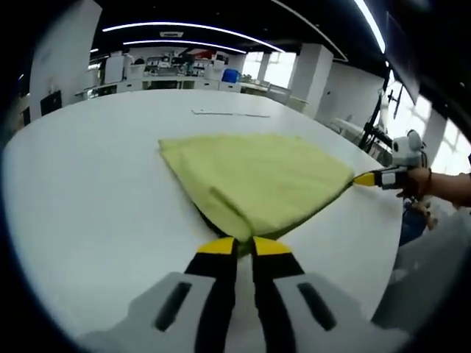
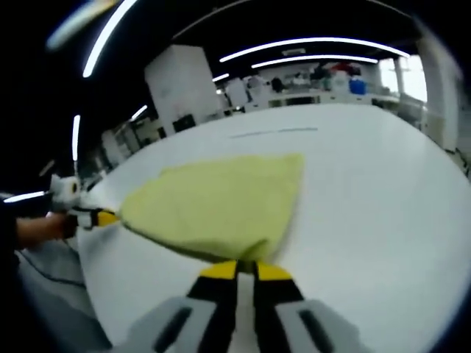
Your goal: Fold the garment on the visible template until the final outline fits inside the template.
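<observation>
**Yellow cloth held at two corners above the white table**

Where the left gripper view looks forward, the left gripper (image 1: 245, 245) rises from the bottom with its black jaws and yellow tips pinched nearly together on the near corner of the pale yellow-green fabric garment (image 1: 254, 180). That garment spreads away from the tips in a broad, folded wedge over the large round white table (image 1: 88, 191), with a dark shadow under its near edge. At the right side of this view the right gripper (image 1: 366, 179) grips the garment's far right corner, its yellow tips closed on the cloth, and a person's hand (image 1: 416, 182) holds that tool. A thin grey strip (image 1: 229, 113) lies well apart from the garment, farther back on the table

From the right gripper view, the right gripper (image 2: 246, 270) comes up from the bottom, its yellow-tipped jaws narrow and clamped on the garment's (image 2: 221, 202) near corner. The cloth fans out from there over the table (image 2: 368, 184). At the left, the left gripper (image 2: 105, 218) pinches the opposite corner, held by a hand (image 2: 40, 228). The grey strip (image 2: 274, 132) lies beyond the garment
</observation>
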`<state>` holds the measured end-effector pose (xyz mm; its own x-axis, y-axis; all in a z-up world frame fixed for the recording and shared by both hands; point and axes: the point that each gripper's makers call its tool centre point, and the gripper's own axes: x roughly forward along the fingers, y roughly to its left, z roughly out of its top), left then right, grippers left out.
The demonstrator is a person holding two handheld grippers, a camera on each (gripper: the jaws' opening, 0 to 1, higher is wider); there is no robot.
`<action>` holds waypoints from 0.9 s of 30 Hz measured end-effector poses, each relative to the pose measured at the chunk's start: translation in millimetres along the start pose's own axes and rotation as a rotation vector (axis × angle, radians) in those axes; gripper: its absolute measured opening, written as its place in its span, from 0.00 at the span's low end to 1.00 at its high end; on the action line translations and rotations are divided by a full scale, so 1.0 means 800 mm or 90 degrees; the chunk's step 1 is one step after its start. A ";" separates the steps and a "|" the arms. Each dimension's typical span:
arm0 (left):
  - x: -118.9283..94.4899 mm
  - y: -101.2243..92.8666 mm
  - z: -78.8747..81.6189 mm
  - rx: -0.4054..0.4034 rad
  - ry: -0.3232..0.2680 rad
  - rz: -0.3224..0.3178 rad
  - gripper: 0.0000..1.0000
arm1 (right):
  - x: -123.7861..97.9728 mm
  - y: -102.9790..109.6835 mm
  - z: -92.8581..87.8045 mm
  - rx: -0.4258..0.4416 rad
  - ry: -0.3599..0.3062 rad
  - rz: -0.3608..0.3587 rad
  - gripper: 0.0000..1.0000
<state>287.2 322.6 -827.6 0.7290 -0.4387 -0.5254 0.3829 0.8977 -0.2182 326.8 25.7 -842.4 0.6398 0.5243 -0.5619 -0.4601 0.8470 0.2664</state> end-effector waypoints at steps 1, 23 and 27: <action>0.000 0.000 -0.001 -0.002 0.000 0.001 0.02 | 0.001 0.000 0.000 0.001 0.001 0.000 0.01; -0.020 0.024 0.003 0.009 -0.002 0.014 0.00 | -0.013 -0.015 0.008 -0.067 0.011 -0.018 0.00; -0.026 0.031 0.005 0.021 0.003 0.020 0.00 | -0.018 -0.023 0.012 -0.073 0.012 -0.028 0.00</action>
<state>284.1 353.4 -818.7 0.7380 -0.4099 -0.5360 0.3785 0.9091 -0.1741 331.7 3.3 -831.9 0.6498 0.4835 -0.5865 -0.4996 0.8532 0.1499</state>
